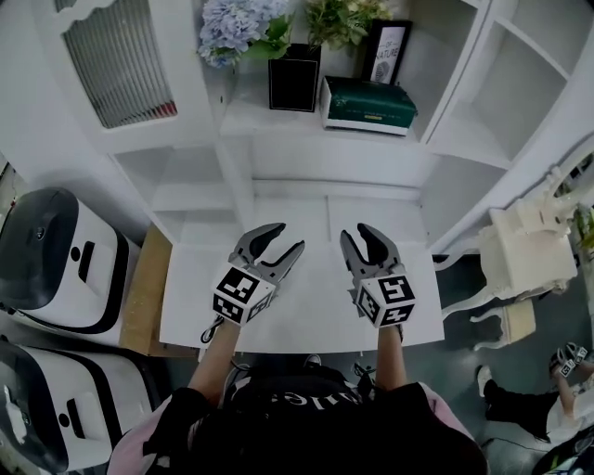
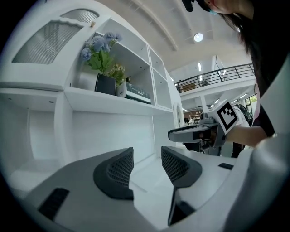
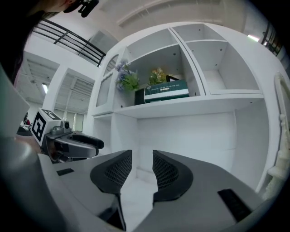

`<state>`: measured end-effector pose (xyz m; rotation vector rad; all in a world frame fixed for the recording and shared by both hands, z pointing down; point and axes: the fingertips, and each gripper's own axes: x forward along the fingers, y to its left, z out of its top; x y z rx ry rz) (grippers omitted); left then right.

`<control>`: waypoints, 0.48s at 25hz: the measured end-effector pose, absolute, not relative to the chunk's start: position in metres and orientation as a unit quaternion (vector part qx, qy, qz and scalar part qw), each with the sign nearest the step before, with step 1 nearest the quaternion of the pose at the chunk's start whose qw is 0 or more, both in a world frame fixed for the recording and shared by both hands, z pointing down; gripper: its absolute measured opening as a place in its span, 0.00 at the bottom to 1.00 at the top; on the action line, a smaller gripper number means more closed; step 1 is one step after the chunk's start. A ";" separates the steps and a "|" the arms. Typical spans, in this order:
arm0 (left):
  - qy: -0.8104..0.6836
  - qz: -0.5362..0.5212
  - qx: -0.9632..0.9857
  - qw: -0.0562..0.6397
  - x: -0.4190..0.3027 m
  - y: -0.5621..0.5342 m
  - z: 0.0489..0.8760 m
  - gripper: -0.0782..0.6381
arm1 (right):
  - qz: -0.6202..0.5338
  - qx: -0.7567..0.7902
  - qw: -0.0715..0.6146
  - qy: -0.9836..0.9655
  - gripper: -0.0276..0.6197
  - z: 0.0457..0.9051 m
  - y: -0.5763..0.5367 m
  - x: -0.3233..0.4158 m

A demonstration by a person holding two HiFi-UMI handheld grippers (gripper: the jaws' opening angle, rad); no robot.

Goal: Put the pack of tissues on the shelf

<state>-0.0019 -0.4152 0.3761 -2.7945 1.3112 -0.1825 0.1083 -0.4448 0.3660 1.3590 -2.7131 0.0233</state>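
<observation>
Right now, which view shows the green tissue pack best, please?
The head view: the pack of tissues lies large and unobstructed on the shelf. The right gripper view shows it smaller, from below; the left gripper view gives only a small glimpse.

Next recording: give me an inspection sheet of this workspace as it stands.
Surface: white desk top, bare under the tools.
Job's things: green pack of tissues lying on the shelf, right of the black vase.
Clutter: flowers in the vase; framed picture behind the pack.
Grippers: left tool and right tool both open, empty, above the desk.
Cables: nothing seen.
Surroundings: white machines at left, white chair at right.
</observation>
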 end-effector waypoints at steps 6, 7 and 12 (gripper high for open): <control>0.419 -0.064 -0.906 -0.013 -0.036 -0.366 0.411 0.39 | 0.051 0.446 0.064 -0.891 0.30 0.400 -0.402 0.075; 0.418 -0.065 -0.906 -0.020 -0.043 -0.357 0.417 0.39 | 0.056 0.445 0.067 -0.891 0.30 0.405 -0.395 0.069; 0.415 -0.064 -0.906 -0.049 -0.078 -0.313 0.437 0.39 | 0.075 0.444 0.074 -0.890 0.30 0.420 -0.353 0.036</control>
